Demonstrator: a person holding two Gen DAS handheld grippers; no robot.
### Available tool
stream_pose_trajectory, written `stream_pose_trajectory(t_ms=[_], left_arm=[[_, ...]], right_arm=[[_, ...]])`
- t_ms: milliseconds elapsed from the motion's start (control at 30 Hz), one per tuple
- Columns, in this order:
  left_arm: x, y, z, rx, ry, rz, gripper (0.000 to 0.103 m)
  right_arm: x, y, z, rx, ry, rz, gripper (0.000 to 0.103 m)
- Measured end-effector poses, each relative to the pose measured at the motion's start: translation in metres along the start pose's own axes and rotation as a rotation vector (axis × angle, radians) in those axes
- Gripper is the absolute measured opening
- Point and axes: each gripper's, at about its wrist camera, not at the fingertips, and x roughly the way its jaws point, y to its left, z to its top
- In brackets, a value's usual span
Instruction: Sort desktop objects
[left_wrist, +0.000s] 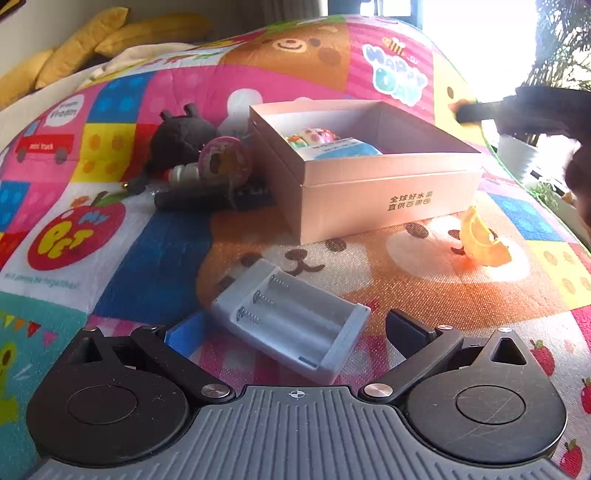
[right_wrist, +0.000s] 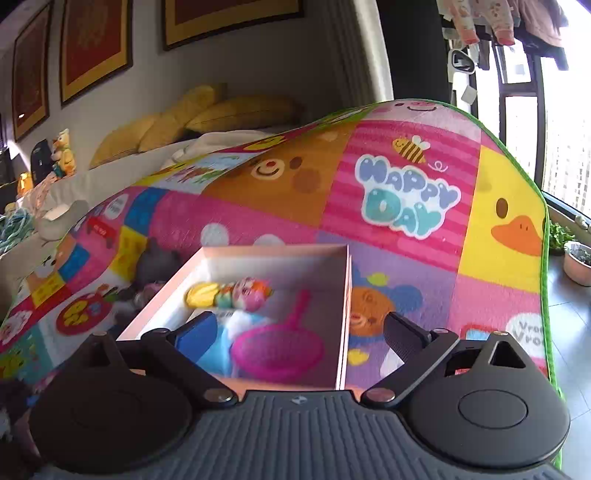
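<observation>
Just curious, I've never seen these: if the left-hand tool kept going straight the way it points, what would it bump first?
Probably the grey battery holder, lying between the open left tool.

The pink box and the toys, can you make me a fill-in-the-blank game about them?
1. The strainer lying inside the box is coloured ____.
2. The grey battery holder lies between the open fingers of the ____ gripper.
3. The orange shell piece lies ____ the box.
4. The right gripper holds ____.

Missing words: pink; left; outside; nothing
</observation>
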Motion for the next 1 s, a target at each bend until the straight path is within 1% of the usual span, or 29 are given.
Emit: stream_pose_trajectory(t_ms=[67,133,167,200,267,333,367,400,433,467,500,600,667,733,767,800,867,933,1000], left_arm=[[0.006,-0.002,0.005,0.018,0.000,0.010,0.103],[0.012,-0.005,0.011,0.036,-0.003,0.019,0.103],[0.015,-0.006,0.013,0.045,-0.005,0.015,0.103],[0.017,-0.008,0.014,0.055,-0.004,0.002,0.103],[0.018,-0.011,0.014,0.082,0.001,-0.038,0.103],[0.015,-0.013,0.011,0.111,0.003,-0.076,0.103],[0.012,-0.015,0.008,0.123,0.002,-0.099,0.103],[0.009,-0.015,0.006,0.127,0.002,-0.121,0.103],[0.005,-0.015,0.004,0.126,0.001,-0.148,0.103],[0.002,-0.014,0.002,0.120,-0.002,-0.167,0.103],[0.000,-0.013,0.001,0.106,-0.004,-0.171,0.103],[-0.006,-0.011,0.002,0.037,0.007,-0.119,0.103],[-0.007,-0.011,0.006,-0.018,0.033,-0.066,0.103],[-0.005,-0.009,0.010,-0.094,0.075,-0.016,0.103],[-0.004,-0.008,0.012,-0.132,0.096,-0.012,0.103],[-0.004,-0.006,0.013,-0.161,0.107,-0.020,0.103],[-0.006,-0.006,0.016,-0.187,0.116,-0.044,0.103],[-0.006,-0.011,0.018,-0.179,0.130,-0.100,0.103],[-0.002,-0.019,0.021,-0.152,0.138,-0.132,0.103]], right_arm=[[-0.010,0.002,-0.019,-0.012,0.054,0.028,0.098],[-0.011,0.006,-0.036,-0.013,0.113,0.060,0.097],[-0.010,0.009,-0.044,-0.020,0.136,0.078,0.092],[-0.007,0.014,-0.052,-0.039,0.154,0.094,0.085],[-0.001,0.026,-0.064,-0.089,0.171,0.093,0.076],[0.004,0.033,-0.071,-0.101,0.186,0.104,0.062],[0.007,0.033,-0.072,-0.088,0.198,0.113,0.047],[0.009,0.033,-0.073,-0.074,0.211,0.125,0.045],[0.007,0.033,-0.074,-0.067,0.200,0.123,0.044],[0.004,0.032,-0.076,-0.055,0.204,0.134,0.044],[0.000,0.031,-0.078,-0.041,0.206,0.152,0.044],[-0.020,0.035,-0.090,-0.056,0.203,0.190,0.044],[-0.034,0.038,-0.097,-0.070,0.204,0.215,0.044],[-0.045,0.041,-0.102,-0.075,0.200,0.233,0.049],[-0.048,0.043,-0.103,-0.077,0.194,0.230,0.059],[-0.051,0.045,-0.104,-0.079,0.186,0.222,0.070],[-0.054,0.048,-0.103,-0.086,0.161,0.208,0.077],[-0.055,0.049,-0.102,-0.086,0.149,0.201,0.078],[-0.056,0.048,-0.101,-0.080,0.143,0.197,0.082]])
